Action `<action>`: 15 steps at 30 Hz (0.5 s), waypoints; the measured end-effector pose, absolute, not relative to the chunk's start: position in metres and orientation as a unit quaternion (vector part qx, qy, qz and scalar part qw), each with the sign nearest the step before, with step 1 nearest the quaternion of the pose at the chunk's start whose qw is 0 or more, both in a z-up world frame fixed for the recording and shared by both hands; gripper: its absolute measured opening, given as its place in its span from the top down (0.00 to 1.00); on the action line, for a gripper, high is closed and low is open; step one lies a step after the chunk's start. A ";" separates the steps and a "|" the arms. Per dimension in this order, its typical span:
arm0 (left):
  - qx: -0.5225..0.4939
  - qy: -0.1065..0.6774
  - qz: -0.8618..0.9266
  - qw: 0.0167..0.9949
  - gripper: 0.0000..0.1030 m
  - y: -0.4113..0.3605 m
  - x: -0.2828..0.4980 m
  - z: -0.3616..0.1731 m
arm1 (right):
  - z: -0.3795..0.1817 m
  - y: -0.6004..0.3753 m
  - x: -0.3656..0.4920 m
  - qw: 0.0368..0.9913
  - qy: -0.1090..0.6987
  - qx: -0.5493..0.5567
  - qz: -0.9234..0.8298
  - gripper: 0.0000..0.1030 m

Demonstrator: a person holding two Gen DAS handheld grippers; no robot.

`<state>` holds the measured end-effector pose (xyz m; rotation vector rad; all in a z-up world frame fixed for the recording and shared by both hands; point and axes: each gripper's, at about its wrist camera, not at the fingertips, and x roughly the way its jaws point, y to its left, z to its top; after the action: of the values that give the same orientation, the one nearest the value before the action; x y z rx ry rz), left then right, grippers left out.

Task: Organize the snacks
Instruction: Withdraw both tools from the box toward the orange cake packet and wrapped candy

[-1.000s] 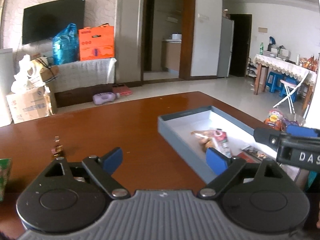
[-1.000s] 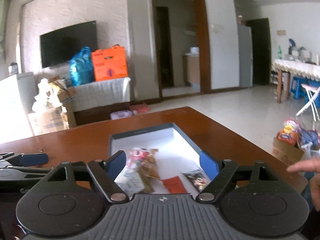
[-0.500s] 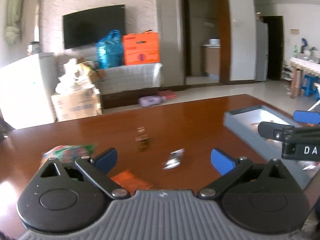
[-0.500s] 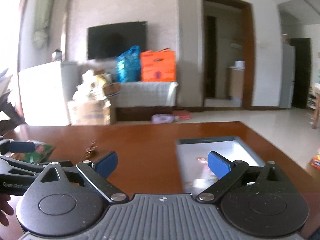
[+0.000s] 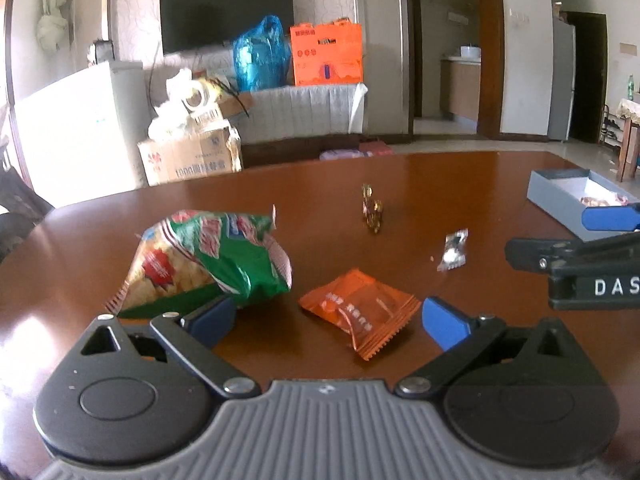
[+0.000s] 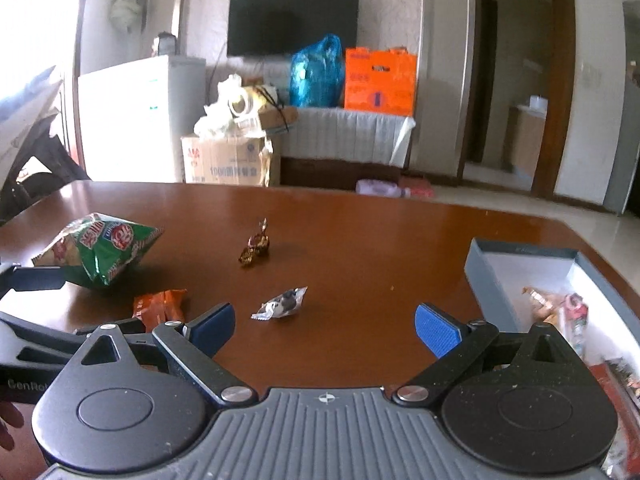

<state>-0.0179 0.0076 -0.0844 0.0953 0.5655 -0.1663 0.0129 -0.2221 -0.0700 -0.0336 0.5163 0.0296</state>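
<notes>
Both tongs are spread wide and empty: left tongs (image 5: 326,318) sit over the orange packet (image 5: 360,312), right tongs (image 6: 325,328) near the silver candy (image 6: 281,304). Worry is that thin wrappers skid on the glossy tabletop (image 5: 400,184) — or I snag the green chip bag (image 5: 208,256) instead. The box (image 6: 516,256) is off right.

Both tongs (image 5: 326,318) (image 6: 324,326) wide apart, empty

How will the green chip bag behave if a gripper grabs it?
The green chip bag looks puffed and creased, so it is probably light for its size and would give under the fingers. Its glossy film may slip. The contents are likely fragile, so a crimped edge seems the safer place to pinch.
</notes>
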 end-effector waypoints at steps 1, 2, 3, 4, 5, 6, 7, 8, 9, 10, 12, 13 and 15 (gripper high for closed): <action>0.045 0.286 -0.087 0.953 0.01 0.006 -0.012 -0.087 | -0.073 -0.222 0.015 0.965 0.261 -0.016 0.012 0.05; 0.045 0.287 -0.091 0.953 0.01 0.001 -0.009 -0.085 | -0.075 -0.222 0.018 0.964 0.265 -0.017 0.009 0.05; 0.044 0.282 -0.092 0.954 0.01 0.001 -0.006 -0.085 | -0.077 -0.224 0.018 0.963 0.269 -0.015 0.008 0.05; 0.040 0.279 -0.091 0.955 0.01 0.001 -0.003 -0.085 | -0.078 -0.225 0.020 0.963 0.271 -0.012 0.007 0.05; 0.036 0.281 -0.090 0.955 0.01 0.000 0.000 -0.086 | -0.078 -0.227 0.022 0.962 0.271 -0.007 0.007 0.05; 0.033 0.287 -0.088 0.953 0.01 -0.001 0.004 -0.088 | -0.079 -0.230 0.023 0.962 0.272 -0.003 0.006 0.05; 0.030 0.293 -0.084 0.952 0.01 -0.001 0.009 -0.091 | -0.080 -0.231 0.026 0.962 0.272 -0.001 0.005 0.05; 0.029 0.296 -0.079 0.952 0.01 -0.002 0.014 -0.093 | -0.080 -0.232 0.027 0.962 0.273 -0.001 0.003 0.05; 0.025 0.298 -0.074 0.951 0.01 -0.003 0.018 -0.095 | -0.081 -0.233 0.027 0.962 0.273 -0.002 0.002 0.05; 0.021 0.301 -0.073 0.951 0.01 -0.004 0.022 -0.096 | -0.081 -0.235 0.030 0.962 0.273 -0.002 0.000 0.05; 0.018 0.305 -0.068 0.950 0.01 -0.007 0.029 -0.099 | -0.081 -0.237 0.033 0.962 0.273 -0.001 0.000 0.05; 0.020 0.308 -0.065 0.949 0.01 -0.009 0.033 -0.100 | -0.082 -0.237 0.034 0.962 0.273 -0.001 0.000 0.05; 0.019 0.312 -0.062 0.948 0.01 -0.013 0.041 -0.101 | -0.082 -0.238 0.037 0.962 0.272 -0.001 0.000 0.05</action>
<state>0.0406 -0.0126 -0.1012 0.0385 0.6341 -0.1264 0.0367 -0.2376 -0.0816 -0.0012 0.5515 -0.0009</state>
